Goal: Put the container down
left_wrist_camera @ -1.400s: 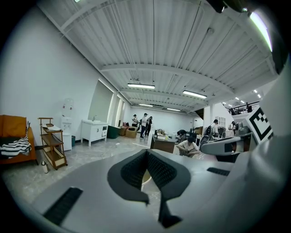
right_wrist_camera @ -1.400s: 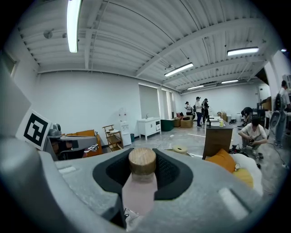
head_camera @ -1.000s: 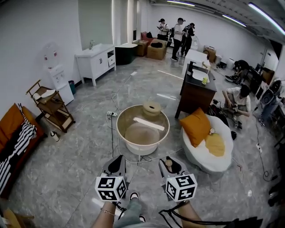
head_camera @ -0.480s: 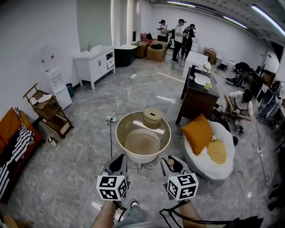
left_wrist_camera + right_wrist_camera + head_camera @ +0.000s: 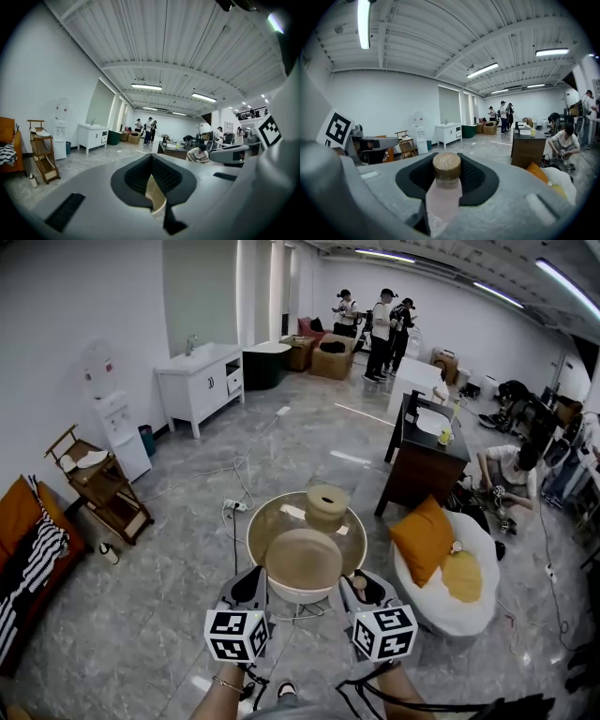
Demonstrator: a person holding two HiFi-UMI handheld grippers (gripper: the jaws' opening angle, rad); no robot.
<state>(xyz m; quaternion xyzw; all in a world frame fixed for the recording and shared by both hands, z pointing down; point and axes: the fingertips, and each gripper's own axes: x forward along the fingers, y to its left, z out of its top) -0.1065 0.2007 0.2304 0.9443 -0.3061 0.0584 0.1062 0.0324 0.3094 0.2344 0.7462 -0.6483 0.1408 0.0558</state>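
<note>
Clasping pink wooden-lidded container point(image 5: 443, 199), right tool point(image 5: 448, 174) near round table point(image 5: 270, 521).

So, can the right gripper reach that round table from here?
Probably yes: the table lies just ahead of the right gripper, with nothing between them. Its jaws hold a bottle, though.

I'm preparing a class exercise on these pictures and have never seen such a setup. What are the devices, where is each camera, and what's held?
No robot: a person holds a two-jaw gripper in each hand. The wide picture comes from a head camera looking down; the others ride on the grippers. The left gripper and right gripper hang over a floor, near a round basin. The right one clamps a pink bottle with wooden cap. The left jaws' tips meet; I cannot identify the pale shape between them.
</note>
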